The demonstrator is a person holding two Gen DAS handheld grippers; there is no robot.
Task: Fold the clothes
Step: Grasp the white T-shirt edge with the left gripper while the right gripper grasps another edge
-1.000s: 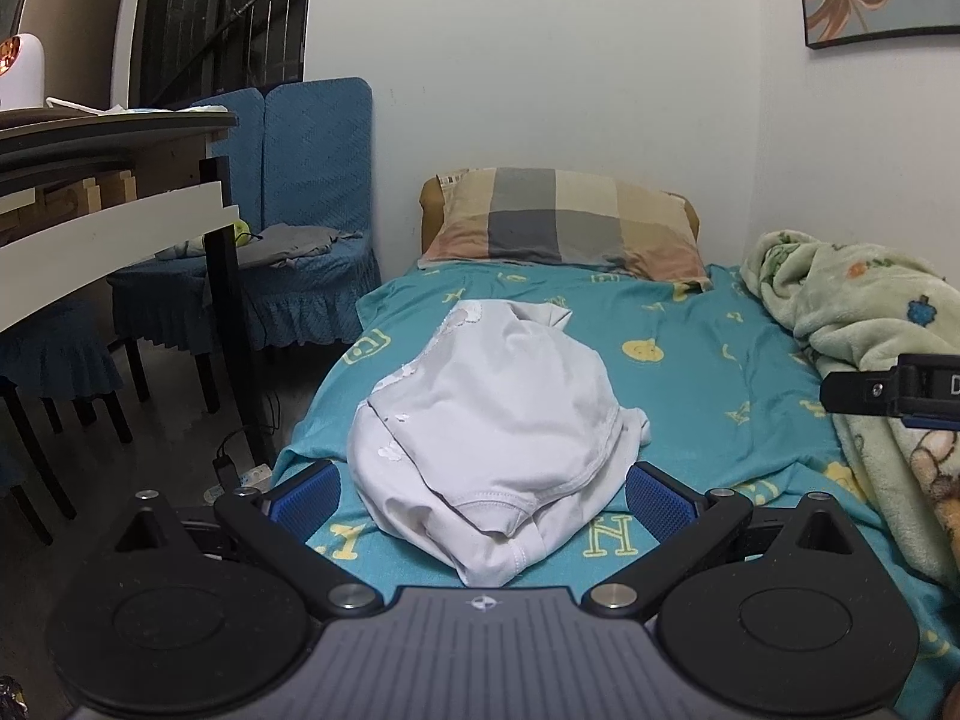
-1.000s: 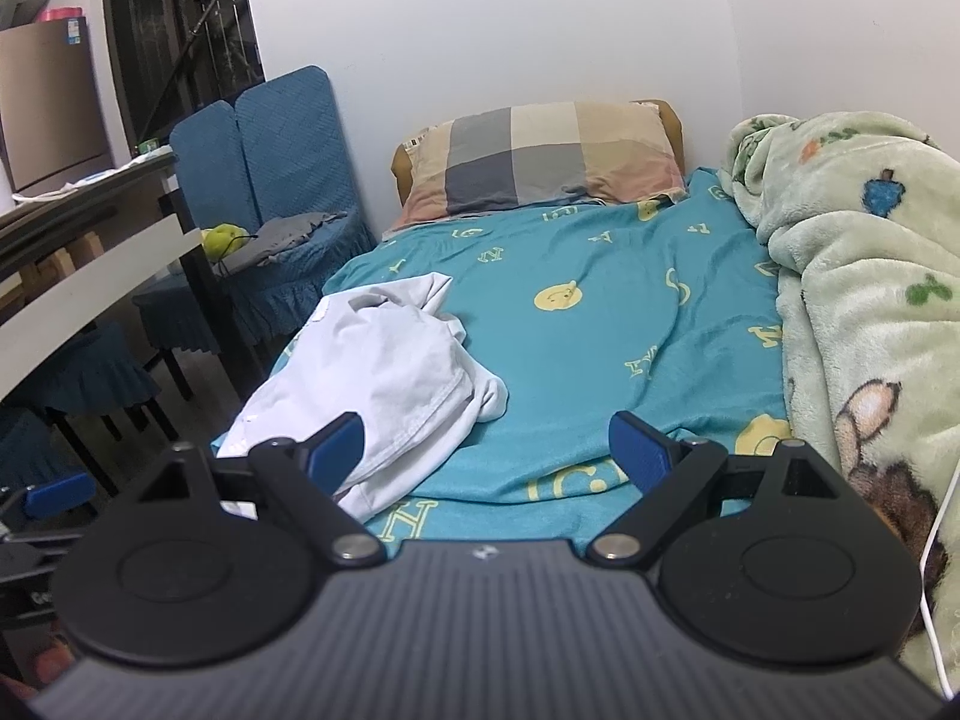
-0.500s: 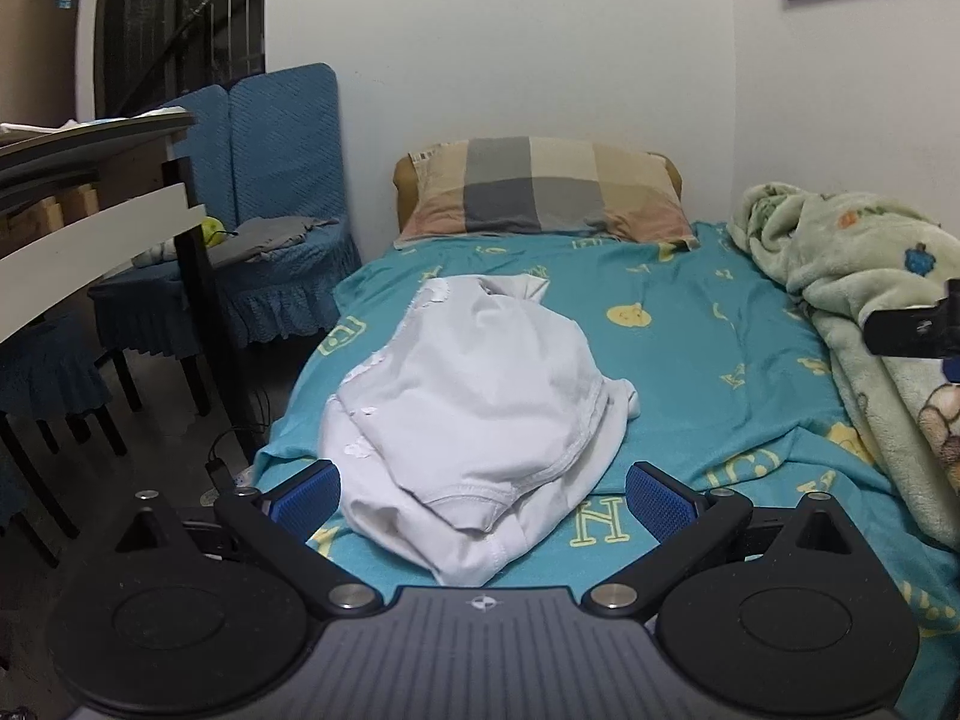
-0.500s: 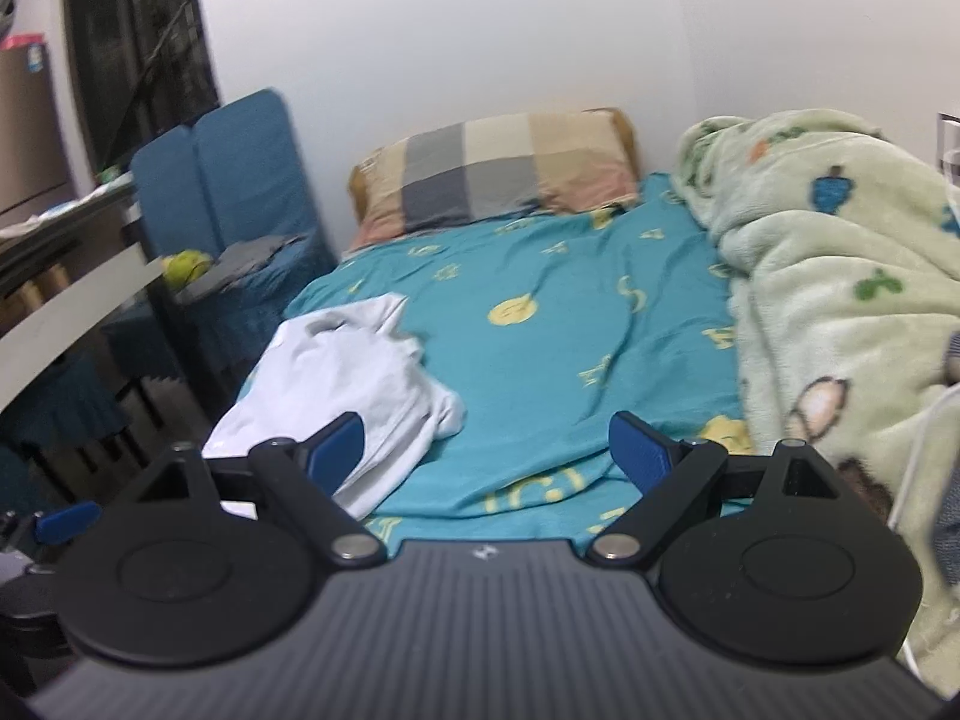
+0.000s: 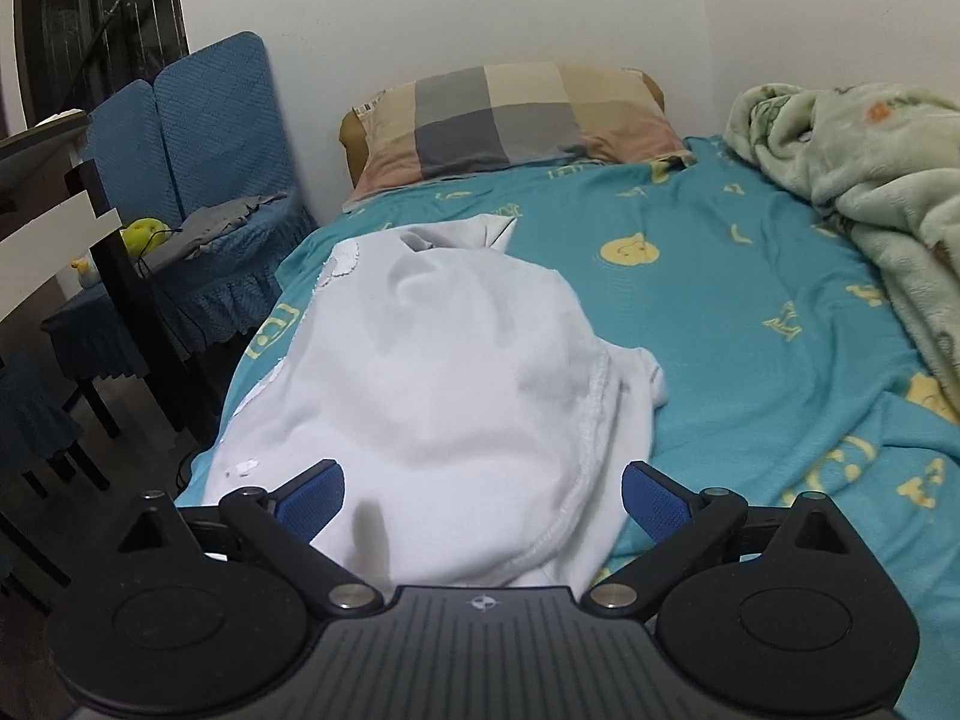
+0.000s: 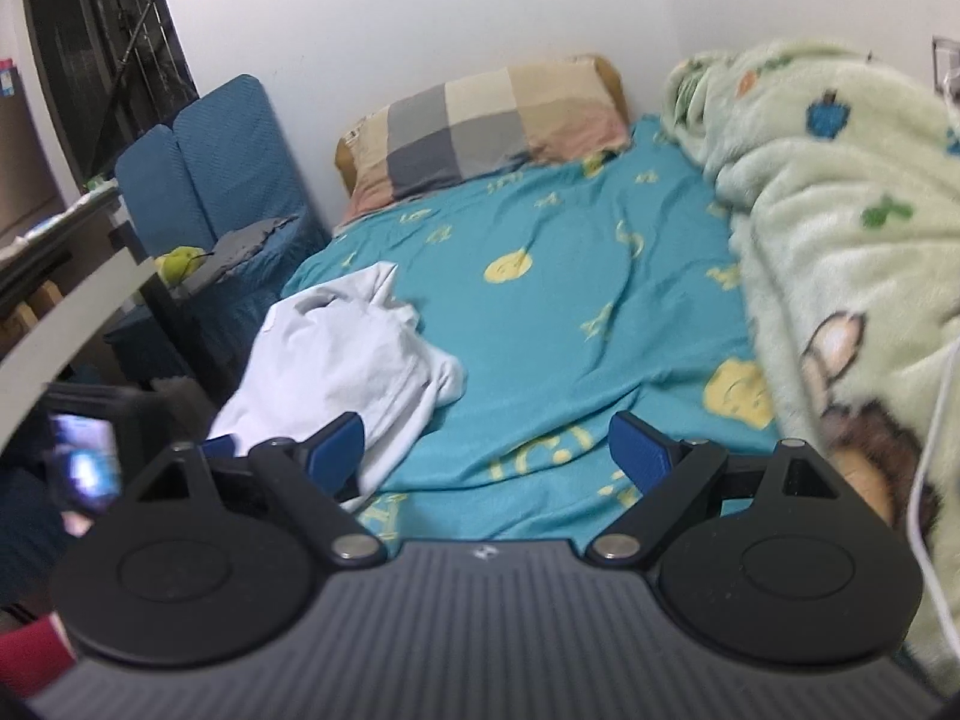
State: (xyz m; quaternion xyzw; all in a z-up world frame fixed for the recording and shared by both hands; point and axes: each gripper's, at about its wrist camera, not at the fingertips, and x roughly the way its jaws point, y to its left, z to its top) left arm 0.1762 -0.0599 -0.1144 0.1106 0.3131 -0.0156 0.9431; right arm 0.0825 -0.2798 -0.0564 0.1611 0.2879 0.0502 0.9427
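Our left claw (image 5: 483,495) is spread wide and empty, hovering low at the near end of the white garment (image 5: 432,384); our right claw (image 6: 486,455) is spread too, pinching nothing, off to the garment's right over bare sheet. The garment lies crumpled on the left side of the bed (image 5: 720,324), near its edge, well short of the pillow (image 5: 510,114). We judge it light, soft and limp, so it will sag and drag rather than keep shape; the stitched hem (image 5: 591,414) on its right side looks like the firmest place to pinch, one claw at each end. We cannot tell what kind of garment it is: sleeves and collar are buried in the heap, and its nearest edge is hidden behind the left claw's body. The right view is blurred, most of all at its left edge
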